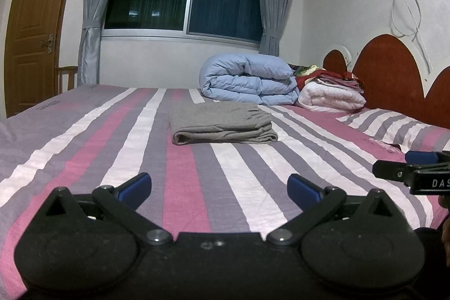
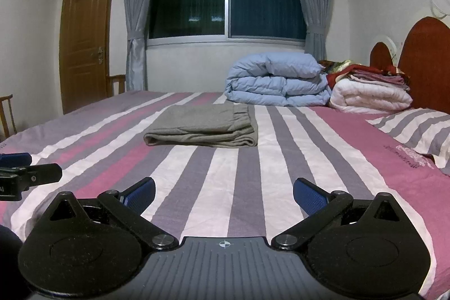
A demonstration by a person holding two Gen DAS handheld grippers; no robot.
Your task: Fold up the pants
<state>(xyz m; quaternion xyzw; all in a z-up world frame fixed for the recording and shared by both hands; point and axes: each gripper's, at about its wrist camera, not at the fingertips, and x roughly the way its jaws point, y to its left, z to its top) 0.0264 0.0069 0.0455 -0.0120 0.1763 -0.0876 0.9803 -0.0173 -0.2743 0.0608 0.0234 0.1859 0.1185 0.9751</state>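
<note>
Left wrist view: left hand-held gripper [image 1: 219, 189], black with blue pads, sits low over the bed with its jaws spread wide and nothing between them. The right hand-held gripper [image 1: 405, 166] pokes in at the right edge; only its tip shows here. The grey knit pants [image 1: 222, 125] lie folded in a flat rectangular stack on the pink, purple and white striped bedsheet [image 1: 197, 182], well ahead of the left gripper and apart from both tools. Rolled fold faces the camera; gathered waistband edge to the right. Behind them, a folded pale blue quilt [image 1: 249, 82], not touching the pants as far as I can tell.

Right wrist view: right hand-held gripper [image 2: 223, 194] also wide open and empty, held above the sheet. The pants [image 2: 202, 130] sit ahead and slightly left, well clear of the fingers. The left gripper's tip [image 2: 28, 173] shows at the left edge.

Judgement: fold looks complete or nearly so. Fabric reads soft, light, limp, not slippery; layers would slide apart if lifted at one corner. If moved, pinch through all layers at the thick near fold, one gripper at each end.
</note>
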